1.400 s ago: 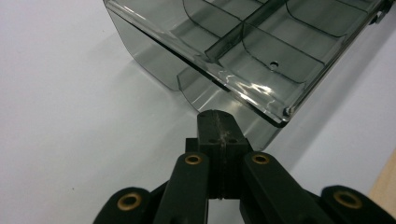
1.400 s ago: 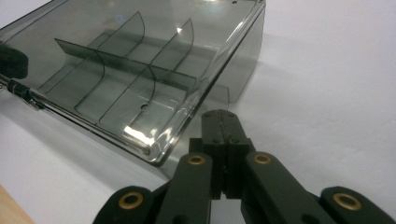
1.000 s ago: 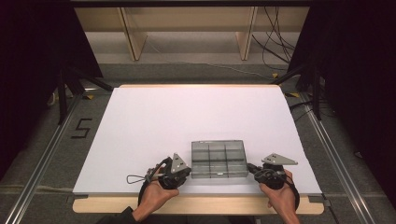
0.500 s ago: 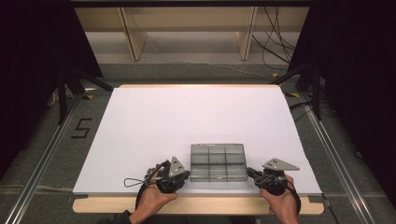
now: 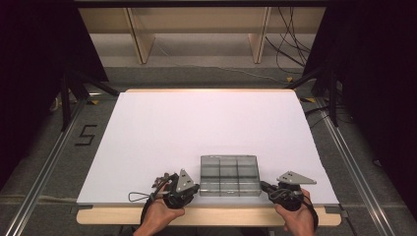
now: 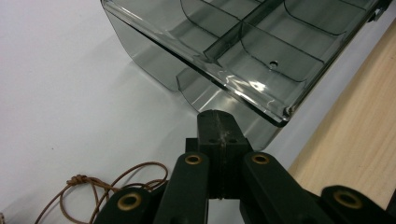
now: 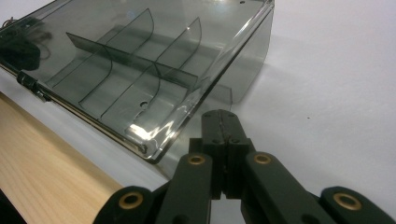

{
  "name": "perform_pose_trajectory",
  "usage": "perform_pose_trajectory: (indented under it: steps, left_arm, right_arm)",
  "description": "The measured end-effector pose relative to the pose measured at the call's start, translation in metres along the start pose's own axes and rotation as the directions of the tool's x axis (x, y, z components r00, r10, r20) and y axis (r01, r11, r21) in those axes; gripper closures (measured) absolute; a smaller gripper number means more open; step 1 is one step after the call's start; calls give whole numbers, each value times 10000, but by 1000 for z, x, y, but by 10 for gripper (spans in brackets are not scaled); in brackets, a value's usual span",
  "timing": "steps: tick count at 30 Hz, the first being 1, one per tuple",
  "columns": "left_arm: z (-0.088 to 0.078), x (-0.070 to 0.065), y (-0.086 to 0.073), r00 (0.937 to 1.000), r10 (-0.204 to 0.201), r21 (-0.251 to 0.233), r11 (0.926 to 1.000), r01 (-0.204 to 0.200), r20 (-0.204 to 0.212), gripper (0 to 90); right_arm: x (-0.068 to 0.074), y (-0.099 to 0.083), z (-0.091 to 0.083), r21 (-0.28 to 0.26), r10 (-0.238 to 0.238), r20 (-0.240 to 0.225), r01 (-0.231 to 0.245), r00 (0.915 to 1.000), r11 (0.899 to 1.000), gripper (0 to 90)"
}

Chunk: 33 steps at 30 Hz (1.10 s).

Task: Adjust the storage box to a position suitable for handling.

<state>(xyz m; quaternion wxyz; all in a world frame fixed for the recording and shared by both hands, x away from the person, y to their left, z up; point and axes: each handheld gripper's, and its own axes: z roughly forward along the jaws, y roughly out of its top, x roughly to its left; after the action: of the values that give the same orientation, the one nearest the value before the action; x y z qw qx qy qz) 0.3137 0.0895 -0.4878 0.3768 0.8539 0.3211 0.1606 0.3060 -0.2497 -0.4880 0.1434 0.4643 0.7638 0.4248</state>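
At the near edge of the counter (image 5: 98, 147), a white sheet over a pale wooden top, a person's two hands each hold a black two-jaw gripper. The left gripper (image 5: 195, 187) has its jaws clenched together on nothing, and its tip sits just beside the near left corner of the smoky grey, transparent plastic compartment box (image 5: 229, 175). In the left gripper view the closed jaws (image 6: 219, 125) point at the box's (image 6: 243, 51) rounded lower wall, right under its projecting rim; whether the tip touches the plastic I cannot tell. A thin brown cord loop (image 6: 112, 186) lies on the white sheet beside this gripper.

The right gripper (image 5: 264, 186) is likewise clenched empty, its tip just beside the near right corner of the box. In the right gripper view its jaws (image 7: 220, 122) aim at the corner of the box (image 7: 140, 60), close below the rim, with contact not clear.

The box lies flat between the two grippers, near the front edge of the counter, its length running left to right. Curved dividers part it into compartments, which look empty. A small latch (image 7: 29, 83) sits on its long front side.

Beyond the box the white sheet stretches to the far edge, and past that stand pale wooden shelf uprights (image 5: 140, 39).
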Motion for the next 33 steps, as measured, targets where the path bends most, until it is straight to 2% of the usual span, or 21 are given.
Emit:
perform_pose_trajectory:
  steps: [3, 4, 5, 6, 8, 9, 11, 12, 16, 17, 18, 20, 21, 23, 25, 26, 28, 29, 30, 31, 33]
  left_arm:
    - [-2, 3, 1, 9988, 482, 272, 9985, -483, 47, 895]
    - [-2, 2, 0, 9993, 360, 175, 9992, -361, 49, 896]
    - [-1, 0, -1, 10000, 56, -27, 10000, -56, -9, 895]
    - [-1, -1, -1, 10000, 27, 38, 10000, -27, -33, 895]
    - [-1, -1, -1, 9998, 195, -30, 9998, -195, -66, 896]
    - [-1, -2, -2, 10000, -65, -63, 10000, 65, -1, 896]
    - [-4, 1, -1, 9985, 555, 185, 9983, -556, 34, 895]
    - [-2, -1, -2, 9996, 264, -63, 9996, -263, 25, 895]
    - [-4, -1, -2, 9994, 51, 118, 9999, -55, 341, 894]
    - [-5, -1, -1, 9983, 330, 114, 9994, -336, 481, 893]
    - [-6, -2, -1, 9988, 291, 175, 9994, -298, 401, 891]
    - [-7, 0, 1, 9978, 436, 218, 9988, -447, 492, 873]
    - [-8, 0, 1, 9987, 126, 44, 9999, -128, 492, 864]
    - [-9, 2, 2, 9983, -28, -16, 10000, 29, 577, 840]
    - [-12, 5, 4, 9984, 209, -78, 9998, -205, 533, 818]
    - [-14, 4, 3, 9978, -106, -67, 9999, 110, 653, 805]
    - [-16, 5, 4, 9979, -147, -144, 9998, 157, 631, 779]
    - [-18, 5, 4, 9977, -249, -171, 9995, 260, 633, 767]
    - [-20, 7, 4, 9977, -205, -215, 9995, 220, 647, 752]
    - [-21, 7, 4, 9971, -404, -220, 9989, 419, 644, 740]
    - [-23, 9, 3, 9979, -327, -161, 9993, 337, 561, 725]
  right_arm:
    - [2, -1, -2, 163, 181, 3, -181, 9998, 9997, 900]
    - [1, -1, -2, 124, -86, 40, 85, 10000, 9999, 900]
    - [3, -1, -2, 232, 281, -53, -280, 9996, 9993, 900]
    - [1, -1, -2, 110, -40, -31, 40, 10000, 9999, 900]
    - [2, -2, -2, 83, -7, -66, 7, 10000, 10000, 900]
    - [2, -2, -2, 111, 48, -121, -47, 9999, 9999, 900]
    - [2, -2, -2, 122, 100, -106, -99, 9999, 9999, 900]
    - [2, -2, -2, 124, 99, -102, -98, 9999, 9999, 900]
    - [1, -2, -2, 145, 36, -119, -34, 9999, 9999, 900]
    - [4, -2, -5, 384, 440, -111, -435, 9990, 9983, 900]
    - [1, -2, -4, 178, -31, -56, 32, 10000, 9998, 900]
    - [-1, -1, -4, 92, -285, -23, 285, 9996, 9996, 899]
    - [-2, 0, -5, 84, -473, 3, 473, 9989, 9988, 897]
    - [0, 0, -7, 289, -305, 111, 302, 9995, 9991, 889]
    - [-4, 0, -7, 87, -424, 73, 424, 9991, 9991, 884]
    - [-6, -1, -8, -61, -541, 194, 542, 9983, 9985, 883]
    - [-7, -1, -10, 83, -414, 124, 413, 9991, 9991, 876]
    - [-3, -2, -12, 229, 106, 154, -110, 9998, 9997, 872]
    - [-8, -1, -12, 1, -478, 235, 478, 9986, 9989, 871]
    - [-4, -3, -14, 147, 156, 97, -158, 9998, 9998, 870]
    - [-8, -3, -15, -106, -489, 173, 490, 9987, 9987, 866]
